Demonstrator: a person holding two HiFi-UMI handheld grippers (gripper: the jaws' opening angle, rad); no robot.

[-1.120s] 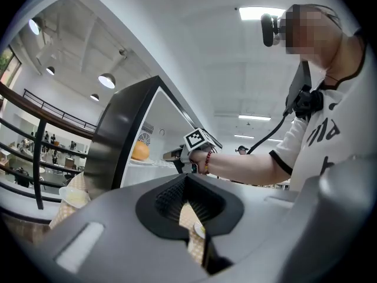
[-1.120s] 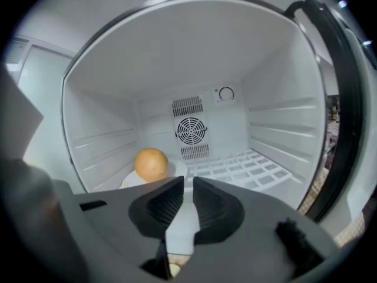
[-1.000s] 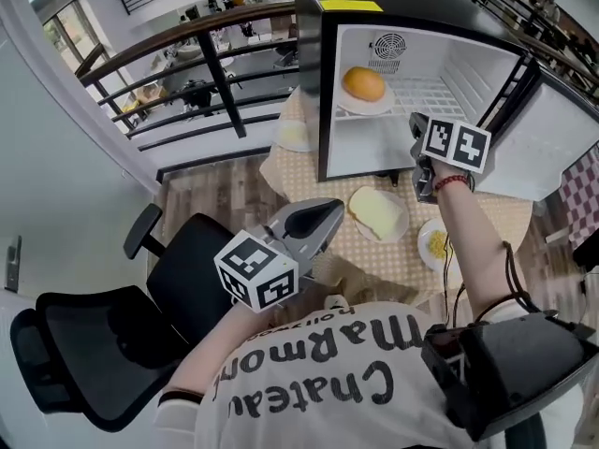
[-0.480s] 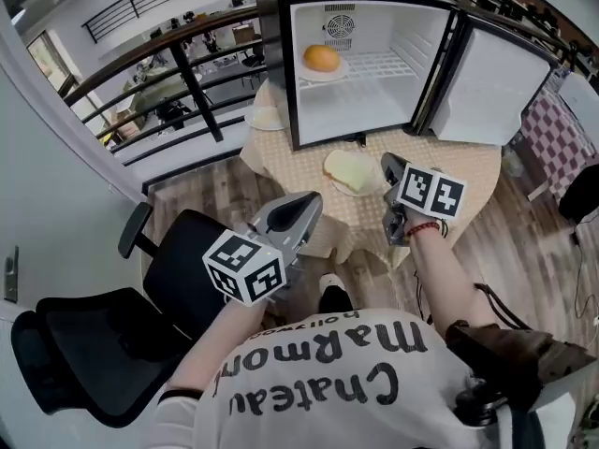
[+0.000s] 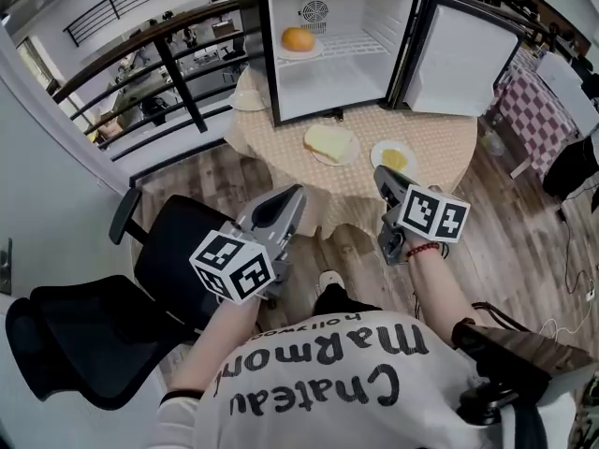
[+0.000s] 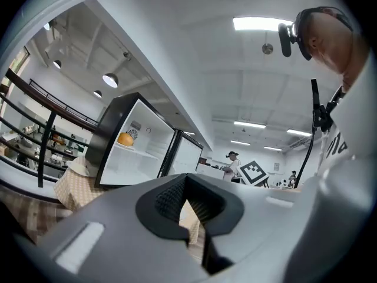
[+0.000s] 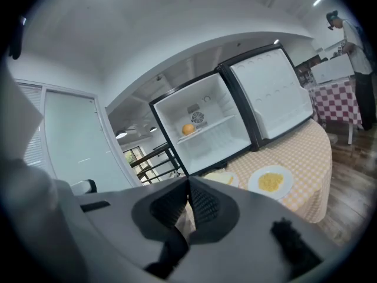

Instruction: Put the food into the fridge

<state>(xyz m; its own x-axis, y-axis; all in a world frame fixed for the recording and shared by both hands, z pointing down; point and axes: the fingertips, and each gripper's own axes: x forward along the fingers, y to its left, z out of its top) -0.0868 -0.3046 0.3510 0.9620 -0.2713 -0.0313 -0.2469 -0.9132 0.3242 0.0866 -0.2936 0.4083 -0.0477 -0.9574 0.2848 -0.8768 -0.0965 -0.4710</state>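
Observation:
The small fridge [image 5: 329,80] stands open on a checked table [image 5: 440,138], its door [image 5: 465,59] swung to the right. An orange bun [image 5: 298,38] on a plate rests on the upper shelf. In front of the fridge are a plate of bread [image 5: 329,143] and a plate of yellow food [image 5: 394,157]. My left gripper [image 5: 292,195] is shut and empty, held over the floor off the table's near edge. My right gripper [image 5: 381,174] is also shut and empty, at the table's near rim by the yellow food. The right gripper view shows the bun [image 7: 188,129] and both plates ahead.
A black office chair [image 5: 84,335] stands at my left. Another plate [image 5: 248,99] sits on the table left of the fridge. A dark railing [image 5: 168,54] runs behind. A red-checked table [image 5: 524,101] is at the far right, over wood flooring.
The view has pulled back from the fridge. My right gripper has come away from the fridge mouth to the table's near edge. The left gripper stays low at my left.

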